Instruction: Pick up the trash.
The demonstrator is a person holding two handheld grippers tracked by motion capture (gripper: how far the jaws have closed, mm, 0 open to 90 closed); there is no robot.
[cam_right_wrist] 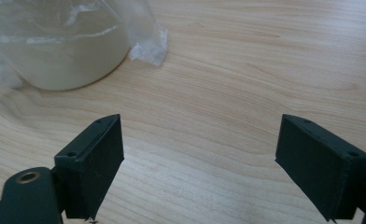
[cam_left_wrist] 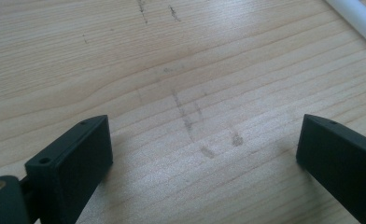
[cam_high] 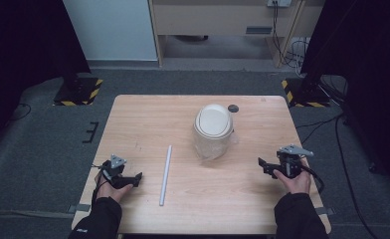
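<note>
Desk: pale wood desk (cam_high: 148,124) on grey carpet; dark curtains at both sides
Tube: white tube (cam_high: 165,175) lies long axis near-to-far, just right of left gripper (cam_high: 133,180); nearer that hand
Cup: bagged cup (cam_high: 213,130) fwd-left of right gripper (cam_high: 263,167), apart
Left gripper: jaws wide, empty, low over wood, aimed at tube
Right gripper: jaws wide, empty, pointing inward twd cup

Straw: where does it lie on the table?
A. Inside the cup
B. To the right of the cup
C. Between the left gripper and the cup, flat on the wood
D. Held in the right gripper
C: the straw lies flat on the table, right of the left gripper and left of the cup, touching neither.
</note>
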